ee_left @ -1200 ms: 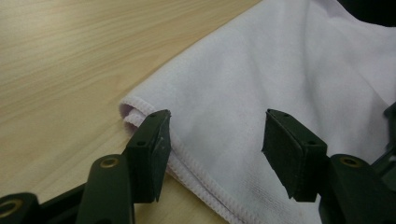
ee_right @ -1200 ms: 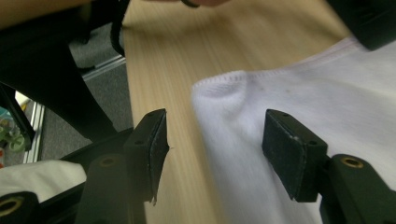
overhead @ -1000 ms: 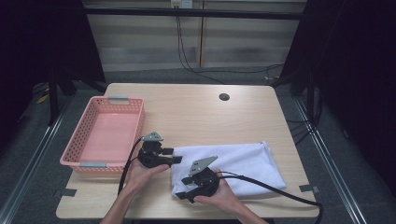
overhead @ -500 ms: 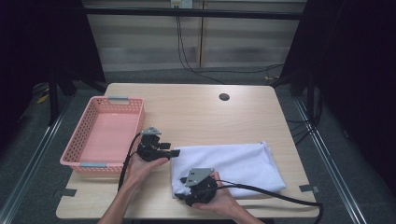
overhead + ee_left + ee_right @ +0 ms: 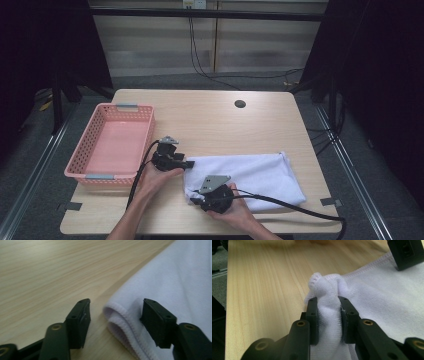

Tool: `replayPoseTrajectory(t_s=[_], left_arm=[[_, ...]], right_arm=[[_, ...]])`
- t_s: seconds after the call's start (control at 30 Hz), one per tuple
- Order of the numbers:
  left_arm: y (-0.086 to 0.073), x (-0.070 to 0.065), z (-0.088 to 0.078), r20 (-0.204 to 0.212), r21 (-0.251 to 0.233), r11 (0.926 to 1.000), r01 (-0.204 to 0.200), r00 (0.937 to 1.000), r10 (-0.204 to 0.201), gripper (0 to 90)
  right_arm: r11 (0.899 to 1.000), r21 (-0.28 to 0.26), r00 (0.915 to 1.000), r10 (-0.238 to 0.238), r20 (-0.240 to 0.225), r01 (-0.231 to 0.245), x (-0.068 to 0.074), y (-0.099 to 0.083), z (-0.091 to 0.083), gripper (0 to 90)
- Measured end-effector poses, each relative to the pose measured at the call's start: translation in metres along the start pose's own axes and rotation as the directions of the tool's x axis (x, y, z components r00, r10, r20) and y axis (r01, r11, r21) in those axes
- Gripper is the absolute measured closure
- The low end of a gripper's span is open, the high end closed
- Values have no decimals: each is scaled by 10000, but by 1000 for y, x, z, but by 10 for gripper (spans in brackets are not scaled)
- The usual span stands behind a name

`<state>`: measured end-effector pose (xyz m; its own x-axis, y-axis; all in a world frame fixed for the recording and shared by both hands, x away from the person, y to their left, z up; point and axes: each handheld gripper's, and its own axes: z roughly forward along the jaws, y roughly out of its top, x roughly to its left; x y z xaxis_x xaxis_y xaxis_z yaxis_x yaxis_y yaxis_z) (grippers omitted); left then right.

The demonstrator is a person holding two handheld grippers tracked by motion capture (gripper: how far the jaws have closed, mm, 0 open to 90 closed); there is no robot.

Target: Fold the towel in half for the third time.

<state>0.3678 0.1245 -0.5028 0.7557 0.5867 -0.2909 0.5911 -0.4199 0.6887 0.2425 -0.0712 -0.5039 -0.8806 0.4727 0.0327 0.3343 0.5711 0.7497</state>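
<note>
From the high view, both hands are working at the near edge of the table. The left hand-held gripper is pointing sideways at the left end of the white towel, with the pink basket sitting empty just behind it on its outer side. The right hand-held gripper is sitting at the towel's near left corner, its cable trailing off across the cloth.

Over to the left gripper view: the left hand-held gripper is standing about half open, and its jaws have just been closing. The towel's folded, stitched edge is lying between them. One jaw is resting on the cloth, the other is standing clear over bare table, so nothing is being gripped.

Now the right gripper view: the right hand-held gripper has just been closing, and it is pinching a bunched-up fold of the towel tightly between both pads. The corner is poking up above the jaws. The left hand-held gripper's jaw is showing at the top right, over the cloth.

The towel is looking soft, fleecy and plain white, folded double with a hemmed edge. No labels or writing can be read anywhere.
</note>
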Motion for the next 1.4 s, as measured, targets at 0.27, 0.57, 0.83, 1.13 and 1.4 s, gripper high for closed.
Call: replayPoseTrajectory(t_s=[0.27, 0.57, 0.83, 1.13, 1.4], left_arm=[[-4, -1, -1, 1007, -133, 9986, 516, 9937, -500, 807], [5, -19, -22, 1935, -764, 9950, 636, 9799, -478, 816], [11, -22, -49, 1919, -1249, 9888, 823, 9797, -573, 816], [25, -23, -75, 1464, -1422, 9880, 600, 9885, -390, 816], [54, -19, -114, 665, -1630, 9852, 530, 9969, -426, 817]], right_arm=[[9966, 104, 9962, 816, -318, -813, -4, 1, -4, 757], [9923, -215, 9883, 1194, -952, -1220, 5, 7, -20, 760], [9817, -926, 9768, 1513, -1515, -1664, 8, 18, -33, 762], [9864, -1314, 9852, 778, -1524, -982, 17, 51, -31, 763], [9738, -1975, 9850, 835, -1511, -1129, 12, 97, -32, 765]])
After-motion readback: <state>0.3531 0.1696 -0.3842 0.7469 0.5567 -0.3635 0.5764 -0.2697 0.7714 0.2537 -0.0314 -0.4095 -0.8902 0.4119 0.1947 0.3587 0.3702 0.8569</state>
